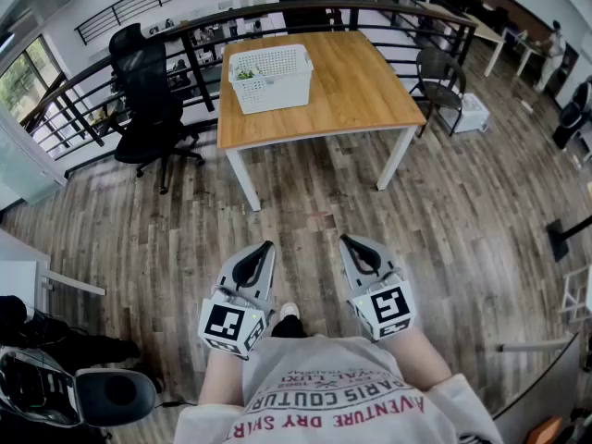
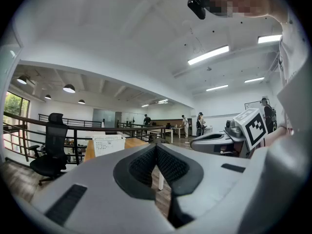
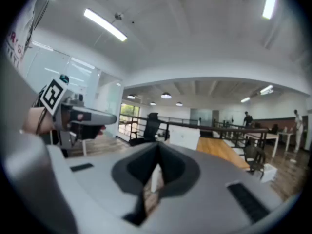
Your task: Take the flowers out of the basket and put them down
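Fingers point(image 2: 142, 165) on the left gripper point(image 2: 156, 149) were pressed together with nothing between them, and the same was seen on the right gripper point(image 3: 157, 149), so nothing was being held. Both grippers were held out over the wooden floor point(image 1: 305, 197), well apart from the table point(image 1: 370, 86). The white basket point(image 1: 276, 91) was set near the table's far left corner, and the flowers point(image 1: 243, 74) could only be made out as a bit of green inside its left end, so tbh how they lay couldn't be told. What could go wrong, probably: the basket looked light, so it could get dragged or tipped if stems were pulled up against its wall with nothing steadying it. Stems could also get crushed if pinched too hard, or missed altogether, being tucked low inside. The black office chair point(image 1: 148, 100) beside the table could be bumped on the approach.
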